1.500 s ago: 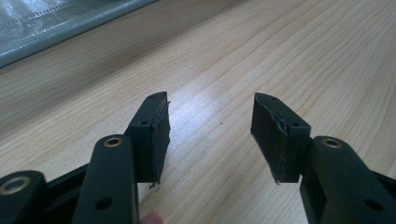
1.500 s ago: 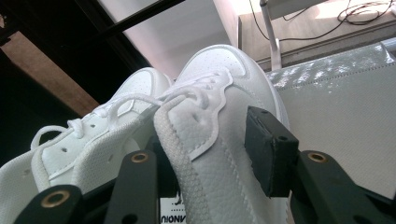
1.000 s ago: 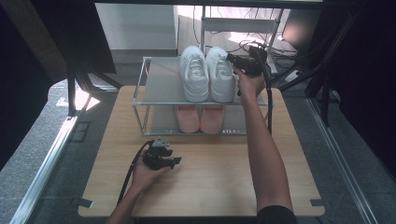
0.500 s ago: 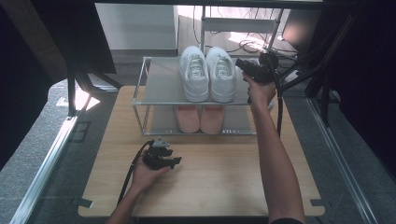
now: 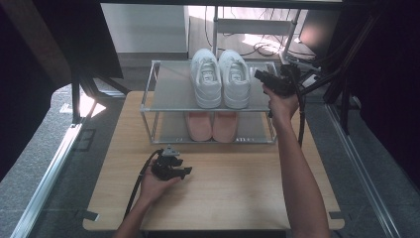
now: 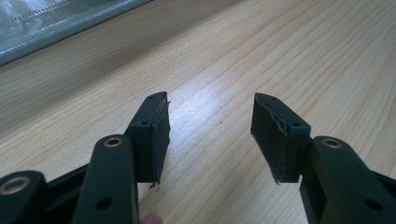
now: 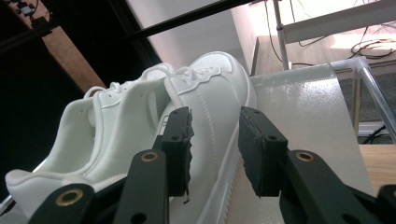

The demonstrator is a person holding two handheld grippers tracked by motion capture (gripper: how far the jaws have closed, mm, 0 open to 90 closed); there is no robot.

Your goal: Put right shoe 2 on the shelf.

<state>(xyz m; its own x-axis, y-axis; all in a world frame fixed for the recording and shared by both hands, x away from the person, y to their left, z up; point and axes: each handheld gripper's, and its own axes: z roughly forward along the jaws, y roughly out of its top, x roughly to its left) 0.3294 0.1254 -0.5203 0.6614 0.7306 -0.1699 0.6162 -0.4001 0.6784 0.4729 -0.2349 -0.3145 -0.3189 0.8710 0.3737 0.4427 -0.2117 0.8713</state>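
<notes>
The right tongs (image 5: 261, 76) hover at the three o'clock side of the white sneakers (image 5: 220, 79), which sit as a pair on the top shelf of the wire rack (image 5: 171, 94) at the twelve o'clock end of the tabletop (image 5: 237, 183). In the right gripper view the jaws have just been narrowing and stand part-spread, lined up on the side wall of the nearer sneaker (image 7: 210, 126), with nothing pinched between them. The left tongs (image 5: 184, 171) rest down at seven o'clock on the bare wood, spread wide and empty. A pink pair (image 5: 212, 125) sits on the lower shelf. From where I stand, the risk is a shallow bite: pads closing on the smooth upper alone could slide off, or nudge the shoe into its twin and shove both toward the shelf's nine o'clock edge. A lift by one side could also tip the sneaker and let it drop.
</notes>
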